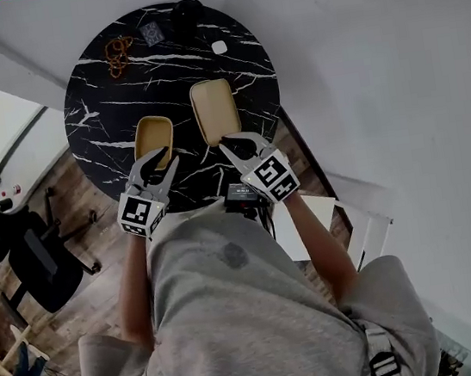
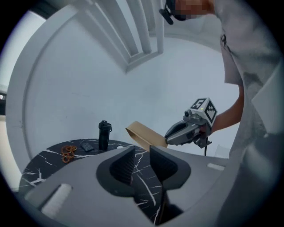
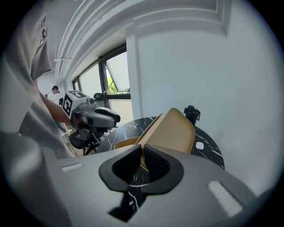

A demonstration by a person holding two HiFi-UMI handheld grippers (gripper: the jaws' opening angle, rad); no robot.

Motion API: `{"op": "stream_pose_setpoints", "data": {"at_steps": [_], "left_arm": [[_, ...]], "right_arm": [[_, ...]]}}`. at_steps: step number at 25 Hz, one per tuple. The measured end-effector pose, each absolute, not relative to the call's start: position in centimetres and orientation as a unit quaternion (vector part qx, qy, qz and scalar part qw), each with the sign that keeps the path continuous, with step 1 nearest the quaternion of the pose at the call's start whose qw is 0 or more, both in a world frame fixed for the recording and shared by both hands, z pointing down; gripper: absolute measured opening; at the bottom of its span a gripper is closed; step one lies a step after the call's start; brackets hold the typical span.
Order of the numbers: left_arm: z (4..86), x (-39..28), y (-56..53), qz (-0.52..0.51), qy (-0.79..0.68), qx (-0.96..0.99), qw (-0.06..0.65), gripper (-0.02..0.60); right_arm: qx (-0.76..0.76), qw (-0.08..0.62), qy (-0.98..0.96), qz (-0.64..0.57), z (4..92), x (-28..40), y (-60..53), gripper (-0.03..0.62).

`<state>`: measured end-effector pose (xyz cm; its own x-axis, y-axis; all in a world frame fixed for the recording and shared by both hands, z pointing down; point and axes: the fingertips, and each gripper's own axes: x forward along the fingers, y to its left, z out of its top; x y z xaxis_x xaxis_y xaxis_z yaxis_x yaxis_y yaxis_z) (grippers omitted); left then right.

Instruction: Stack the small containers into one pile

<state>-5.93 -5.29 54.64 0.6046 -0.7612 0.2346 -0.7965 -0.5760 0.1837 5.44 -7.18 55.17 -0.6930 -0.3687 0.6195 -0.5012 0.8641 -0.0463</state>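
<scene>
Two tan oblong containers are on the round black marble table [image 1: 102, 106]. One container [image 1: 153, 139] lies flat on the table at the left. My left gripper [image 1: 164, 159] stands open just at its near end; in the left gripper view nothing is between the jaws of the left gripper [image 2: 142, 166]. The other container [image 1: 214, 110] is tilted up off the table, with my right gripper [image 1: 236, 145] shut on its near rim. The right gripper view shows the right gripper [image 3: 143, 162] pinching that rim of the held container [image 3: 175, 131], with the flat container [image 3: 125, 143] to its left.
At the table's far side stand a black bottle [image 1: 187, 16], a dark card [image 1: 152, 34], brown rings [image 1: 119, 56] and a small white object [image 1: 219, 48]. A black chair [image 1: 40, 253] is at the left, white sheets [image 1: 310, 224] at the right.
</scene>
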Motion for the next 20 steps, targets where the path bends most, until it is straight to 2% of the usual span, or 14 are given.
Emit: {"op": "stream_pose_setpoints", "data": {"at_steps": [3, 6, 20], "left_arm": [[52.9, -5.1, -5.3, 0.015, -0.417, 0.898, 0.138, 0.104], [52.0, -4.2, -4.8, -0.013, -0.389, 0.910, 0.140, 0.104], [51.2, -4.3, -3.5, -0.130, -0.307, 0.905, 0.264, 0.092]], "right_arm": [[0.238, 0.276, -0.927, 0.093, 52.5, 4.2, -5.8, 0.041], [0.220, 0.273, -0.935, 0.055, 51.2, 3.1, -4.5, 0.041], [0.156, 0.267, -0.951, -0.001, 49.2, -0.6, -2.1, 0.041]]}}
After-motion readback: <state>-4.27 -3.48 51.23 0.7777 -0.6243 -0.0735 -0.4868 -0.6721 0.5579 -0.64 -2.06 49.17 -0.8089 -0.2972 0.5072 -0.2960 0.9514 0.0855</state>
